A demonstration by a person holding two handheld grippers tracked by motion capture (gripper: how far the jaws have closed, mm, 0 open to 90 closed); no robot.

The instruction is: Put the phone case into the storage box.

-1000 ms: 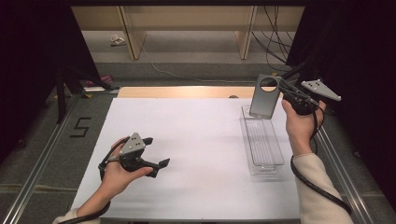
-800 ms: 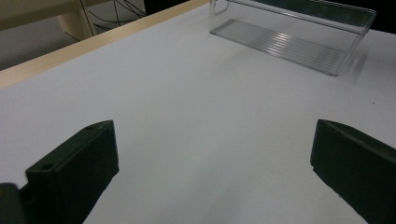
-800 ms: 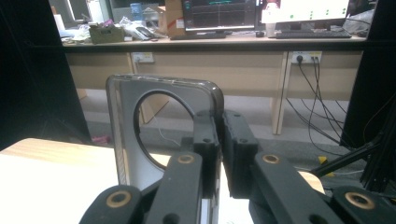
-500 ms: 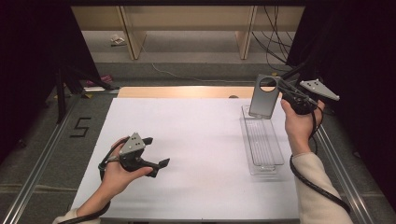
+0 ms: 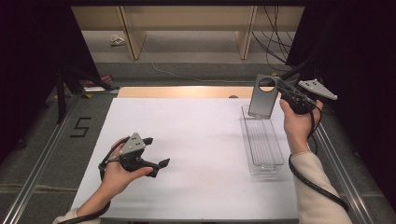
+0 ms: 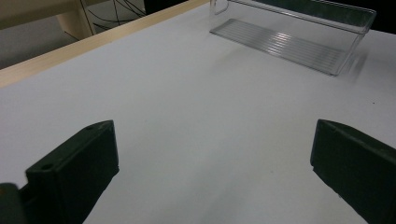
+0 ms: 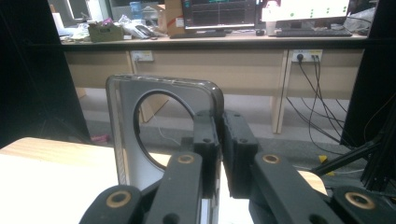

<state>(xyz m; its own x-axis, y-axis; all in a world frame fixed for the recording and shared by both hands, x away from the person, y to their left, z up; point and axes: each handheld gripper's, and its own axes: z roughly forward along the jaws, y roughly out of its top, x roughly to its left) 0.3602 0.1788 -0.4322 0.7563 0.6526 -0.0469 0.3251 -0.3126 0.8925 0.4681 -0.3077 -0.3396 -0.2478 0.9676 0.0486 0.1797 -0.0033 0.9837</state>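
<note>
Case hangs upright in the right gripper, over the far end of the tray, clear of the table.

Near side: left gripper rests low over the table's near left, jaws wide apart, nothing between them. In the left gripper view the two pads frame bare white table, the tray lying well ahead.

Middle: tray is clear plastic, narrow, ribbed floor, long axis running away from the person. It sits loose on the table, nothing pinning it.

Far side: in the right gripper view the jaws are clamped on one side edge of the case, beside its round cutout. Hold is thin: an edge only, the bulk of the case sticking out to one side.

Risks, as I judge them:
- Case pivots or slips in the pinch, since the weight hangs off-centre from a narrow edge grip.
- Lowered upright, its bottom edge may strike the tray's far wall and shove or tip the light tray.
- Let go while upright, the case likely topples, perhaps over the low wall onto the table.
- Clear walls are hard to see; misjudging the rim is easy.
</note>
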